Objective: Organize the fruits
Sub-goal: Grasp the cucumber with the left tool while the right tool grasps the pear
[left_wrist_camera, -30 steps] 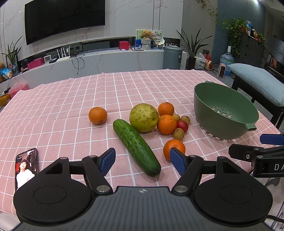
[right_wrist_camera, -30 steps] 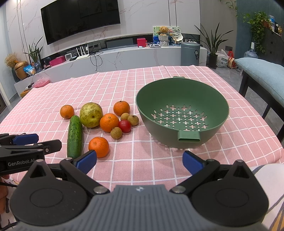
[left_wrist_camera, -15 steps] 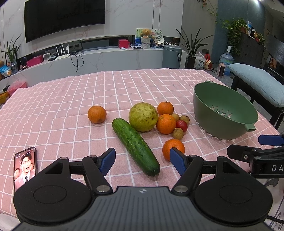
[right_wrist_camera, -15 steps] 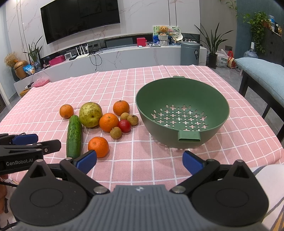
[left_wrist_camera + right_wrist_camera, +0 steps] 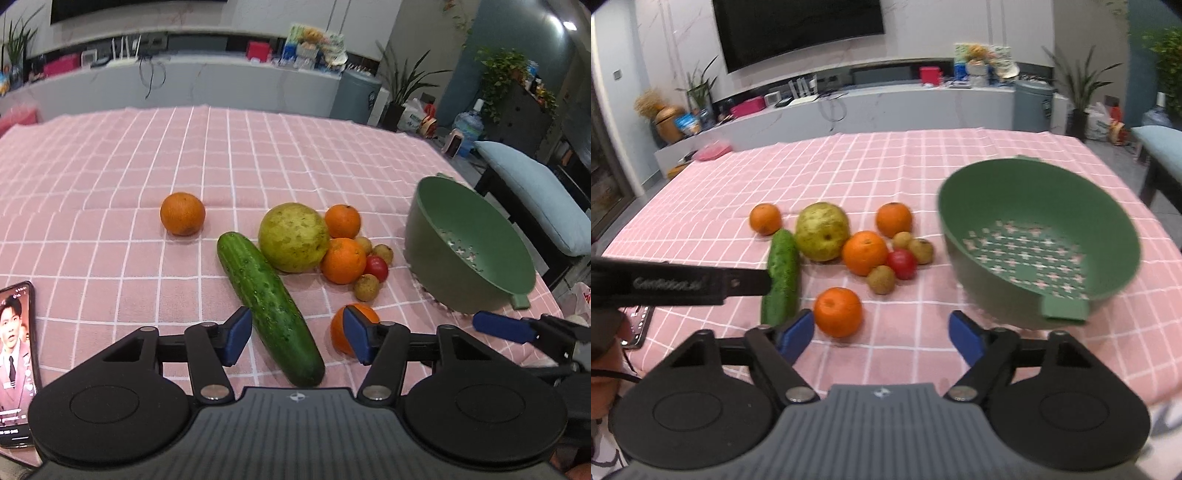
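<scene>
On the pink checked tablecloth lie a cucumber (image 5: 267,304), a large yellow-green pear (image 5: 293,237), several oranges, one alone at the left (image 5: 182,213) and one nearest me (image 5: 837,312), a red tomato (image 5: 902,263) and small brown fruits (image 5: 881,279). A green colander (image 5: 1039,240) stands to the right and holds nothing. My left gripper (image 5: 297,338) is open, its fingers on either side of the cucumber's near end. My right gripper (image 5: 881,334) is open and empty, just in front of the nearest orange.
A phone (image 5: 14,354) with a lit screen lies at the table's near left edge. A bench with a blue cushion (image 5: 535,199) stands past the right table edge. A TV counter runs along the far wall.
Both grippers have moved forward and lower toward the fruits. The left gripper now straddles the cucumber's near end; the right has closed in on the nearest orange. Both stay open.
</scene>
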`<state>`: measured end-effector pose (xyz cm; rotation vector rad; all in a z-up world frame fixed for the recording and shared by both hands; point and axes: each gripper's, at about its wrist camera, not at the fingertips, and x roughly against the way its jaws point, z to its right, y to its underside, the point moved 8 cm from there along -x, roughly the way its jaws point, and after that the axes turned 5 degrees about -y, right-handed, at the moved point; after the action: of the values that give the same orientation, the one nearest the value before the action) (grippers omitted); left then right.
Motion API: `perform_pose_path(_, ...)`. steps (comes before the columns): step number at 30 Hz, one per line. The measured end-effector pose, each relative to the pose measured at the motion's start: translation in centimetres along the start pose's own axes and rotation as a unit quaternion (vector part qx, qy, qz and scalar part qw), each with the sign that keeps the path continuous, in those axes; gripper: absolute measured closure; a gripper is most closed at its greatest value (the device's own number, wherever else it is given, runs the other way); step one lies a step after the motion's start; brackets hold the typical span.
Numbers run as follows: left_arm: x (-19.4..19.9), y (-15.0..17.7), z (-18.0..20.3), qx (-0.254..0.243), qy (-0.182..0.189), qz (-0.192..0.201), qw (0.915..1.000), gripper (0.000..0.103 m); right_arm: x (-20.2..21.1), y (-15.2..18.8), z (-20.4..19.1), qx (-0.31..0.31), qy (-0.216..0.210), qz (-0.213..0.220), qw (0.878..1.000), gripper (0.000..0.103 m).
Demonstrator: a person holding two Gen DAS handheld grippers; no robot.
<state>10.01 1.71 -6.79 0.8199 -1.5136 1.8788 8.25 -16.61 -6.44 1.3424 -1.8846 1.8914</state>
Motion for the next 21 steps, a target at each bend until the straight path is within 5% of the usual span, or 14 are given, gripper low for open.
perform_pose_path(5, -2.5, -0.7, -1.0, 0.035, 0.000, -0.032, 0.9989, 0.038, -2.2, -1.0, -1.4, 0.026, -0.018, -0.018, 0.999, 0.041)
perform_pose_path(14, -5.5, -2.3, -1.5, 0.054, -0.012, -0.063, 0.9965, 0.038, -5.6, -3.6, -2.9, 0.116, -0.012, -0.022, 0.993, 0.042)
perform_pose_path(21, -6.8, -3.1, -1.9, 0.055, -0.011, -0.071, 0.9959, 0.049, -8.3, -4.4, -3.2, 0.172, -0.016, -0.039, 0.984, 0.041)
